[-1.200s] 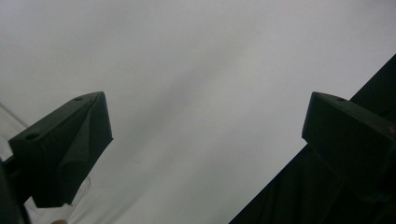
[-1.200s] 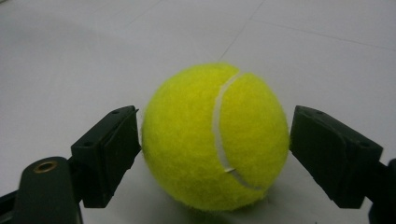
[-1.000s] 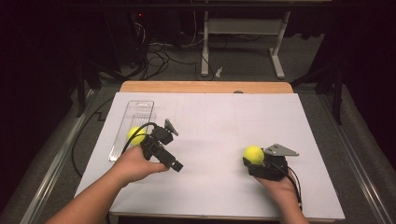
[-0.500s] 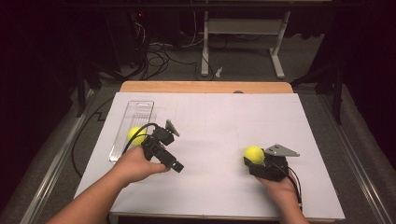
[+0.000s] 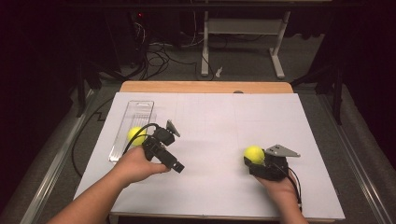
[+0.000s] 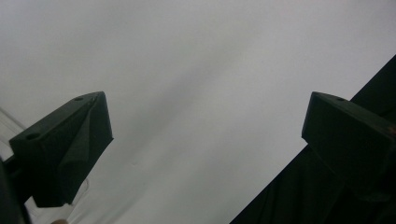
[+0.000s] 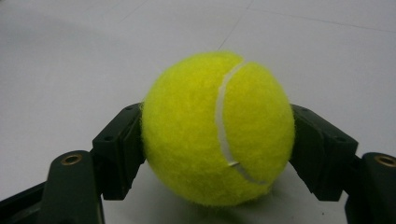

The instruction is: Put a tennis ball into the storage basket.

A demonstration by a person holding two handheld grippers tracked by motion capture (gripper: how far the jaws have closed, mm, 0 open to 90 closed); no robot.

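Because the right tool [image 7: 217, 140] squeezes the fuzzy yellow tennis ball [image 7: 218, 128] from both sides, the ball cannot roll away on the flat white surface [image 5: 210, 121]. Its two black jaws have just been closing and now press on the ball's left and right, with the ball low on the surface, near the person's right hand [image 5: 280, 186]. In the high view this ball [image 5: 254, 154] sits at the right side of the surface. A second yellow tennis ball [image 5: 135, 135] rests in a long clear plastic tray [image 5: 137, 109] at the left, so that tray looks like the home for the balls. The left tool [image 5: 161, 149] waits just beside the tray with its jaws wide apart and nothing between them, likely ready to help.
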